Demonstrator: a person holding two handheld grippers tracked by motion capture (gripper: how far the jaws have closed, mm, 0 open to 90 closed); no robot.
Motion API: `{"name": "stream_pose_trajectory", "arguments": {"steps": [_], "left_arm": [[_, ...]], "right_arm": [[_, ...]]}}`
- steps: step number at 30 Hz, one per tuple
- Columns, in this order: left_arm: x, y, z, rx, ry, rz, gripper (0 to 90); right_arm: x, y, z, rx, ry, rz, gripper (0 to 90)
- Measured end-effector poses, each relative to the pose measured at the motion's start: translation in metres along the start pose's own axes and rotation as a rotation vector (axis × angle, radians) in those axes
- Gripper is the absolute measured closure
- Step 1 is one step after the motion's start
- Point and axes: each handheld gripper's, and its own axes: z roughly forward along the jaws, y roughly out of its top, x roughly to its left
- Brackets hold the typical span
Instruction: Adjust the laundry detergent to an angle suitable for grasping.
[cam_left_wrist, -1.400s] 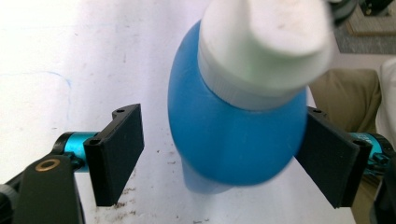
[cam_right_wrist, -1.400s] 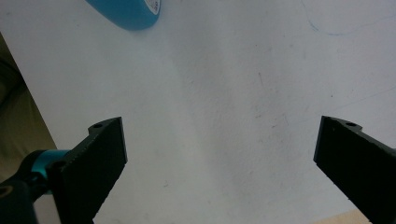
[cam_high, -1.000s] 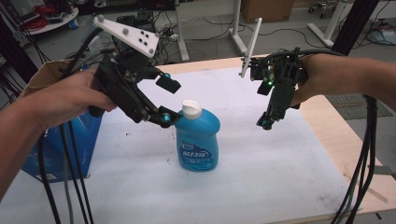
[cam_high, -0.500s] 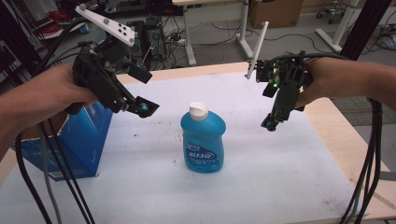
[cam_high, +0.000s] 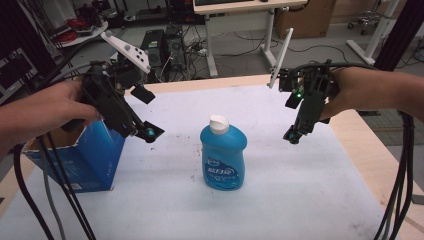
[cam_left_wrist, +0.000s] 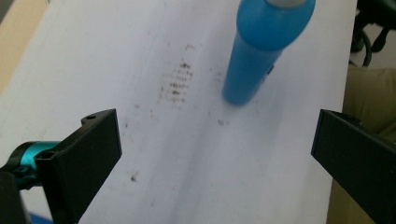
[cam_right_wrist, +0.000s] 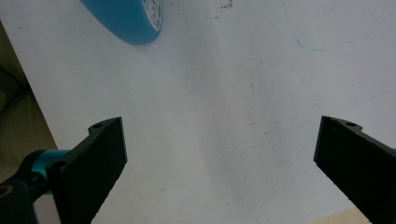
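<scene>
Bottle (cam_high: 223, 159): glossy blue plastic, rounded shoulders, white cap, printed label; upright mid-desk (cam_high: 280, 200) on matte, smudged white sheet. Left tool (cam_high: 145, 131) and right tool (cam_high: 292, 136) spread wide, empty, flanking it.

Bottle (cam_high: 223, 155) label print, perhaps unreadable.

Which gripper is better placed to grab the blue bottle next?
Left, probably. The left gripper hangs open nearer the blue bottle, which sits ahead between its jaws. The right gripper, open too, sees just the bottle's edge.
</scene>
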Motion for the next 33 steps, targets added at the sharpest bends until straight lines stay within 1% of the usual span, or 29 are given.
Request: {"name": "stream_pose_trajectory", "arguments": {"steps": [1,2,3,4,6,7,8,10,12,14,17,18,20,21,22,24,25,28,29,30,33], "left_arm": [[-0.001,0.0,0.0,0.022,-0.009,-0.01,1.6],[-0.003,0.0,-0.001,0.084,-0.023,-0.021,1.6],[-0.003,0.0,-0.001,0.084,-0.023,-0.021,1.6],[-0.004,0.0,-0.002,0.107,-0.023,-0.036,1.6],[-0.004,0.0,-0.002,0.107,-0.023,-0.036,1.6],[-0.01,-0.003,-0.004,0.169,-0.041,-0.017,1.6],[-0.012,-0.003,-0.005,0.179,-0.041,-0.011,1.6],[-0.013,-0.003,-0.006,0.183,-0.04,-0.008,1.6],[-0.016,-0.003,-0.007,0.195,-0.032,0.0,1.6],[-0.019,-0.003,-0.007,0.209,-0.056,0.02,1.6],[-0.02,-0.004,-0.005,0.211,-0.056,0.019,1.6],[-0.021,-0.005,-0.003,0.211,-0.051,0.021,1.6],[-0.022,-0.005,-0.002,0.216,-0.055,0.028,1.6],[-0.024,-0.006,-0.001,0.216,-0.067,0.04,1.6],[-0.027,-0.006,0.0,0.217,-0.077,0.062,1.6],[-0.027,-0.006,0.001,0.222,-0.079,0.066,1.6],[-0.029,-0.006,0.002,0.227,-0.083,0.069,1.6],[-0.03,-0.007,0.004,0.225,-0.076,0.074,1.6],[-0.03,-0.007,0.004,0.225,-0.076,0.074,1.6],[-0.03,-0.008,0.004,0.227,-0.074,0.071,1.6],[-0.03,-0.009,0.004,0.226,-0.076,0.072,1.6]], "right_arm": [[-0.001,0.002,-0.003,-0.004,-0.003,-0.004,1.6],[-0.002,0.003,-0.004,-0.009,-0.002,-0.005,1.6],[-0.002,0.005,-0.004,-0.011,0.001,-0.004,1.6],[-0.002,0.005,-0.004,-0.011,0.001,-0.004,1.6],[-0.003,0.007,-0.005,-0.009,0.0,-0.006,1.6],[-0.006,0.013,-0.008,-0.02,-0.004,-0.016,1.6],[-0.008,0.016,-0.01,-0.028,-0.007,-0.02,1.6],[-0.009,0.018,-0.012,-0.029,-0.007,-0.02,1.6],[-0.011,0.024,-0.016,-0.035,-0.009,-0.034,1.6],[-0.014,0.03,-0.021,-0.048,-0.017,-0.044,1.6],[-0.016,0.036,-0.023,-0.05,-0.014,-0.048,1.6],[-0.017,0.038,-0.023,-0.048,-0.013,-0.054,1.6],[-0.017,0.042,-0.023,-0.04,-0.012,-0.064,1.6],[-0.017,0.044,-0.023,-0.038,-0.014,-0.069,1.6],[-0.017,0.045,-0.024,-0.037,-0.013,-0.068,1.6],[-0.017,0.047,-0.025,-0.045,-0.013,-0.068,1.6],[-0.017,0.049,-0.025,-0.041,-0.008,-0.076,1.6],[-0.015,0.05,-0.024,-0.041,-0.008,-0.077,1.6],[-0.015,0.05,-0.024,-0.043,-0.008,-0.085,1.6],[-0.015,0.05,-0.024,-0.04,-0.006,-0.08,1.6],[-0.015,0.051,-0.024,-0.041,-0.008,-0.084,1.6]]}}
